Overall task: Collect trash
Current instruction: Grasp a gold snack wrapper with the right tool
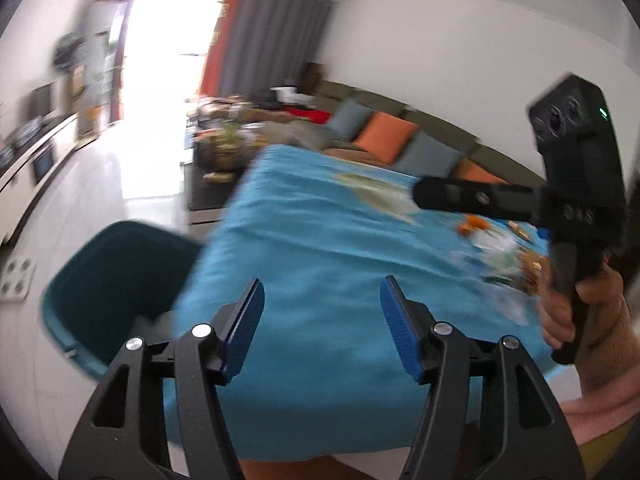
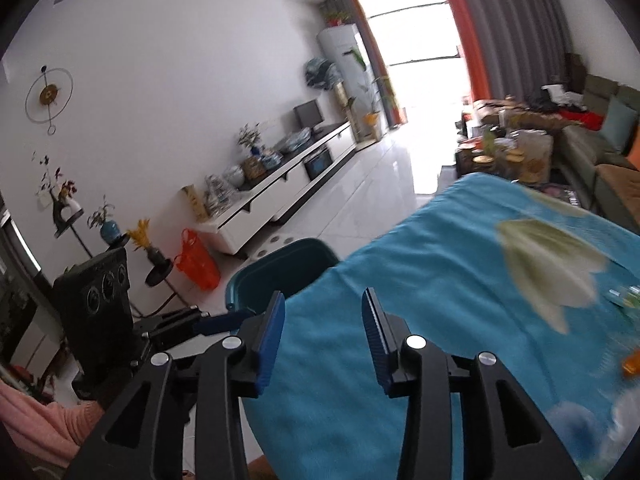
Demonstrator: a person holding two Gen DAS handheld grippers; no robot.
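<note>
My left gripper (image 1: 322, 312) is open and empty above the near edge of a table under a blue cloth (image 1: 320, 248). A dark teal bin (image 1: 116, 280) stands on the floor left of the table. Blurred scraps of trash (image 1: 508, 256) lie on the cloth at the far right, behind the right tool (image 1: 576, 216) in a hand. My right gripper (image 2: 323, 328) is open and empty over the cloth (image 2: 440, 320), with the bin (image 2: 280, 272) just ahead of it. An orange scrap (image 2: 630, 362) lies at the right edge.
A white TV cabinet (image 2: 280, 184) with ornaments lines the left wall. An orange bag (image 2: 198, 260) sits on the floor near it. A sofa with cushions (image 1: 384, 136) and a cluttered coffee table (image 2: 508, 152) stand beyond the table. White tiled floor (image 2: 372, 200) runs toward the bright window.
</note>
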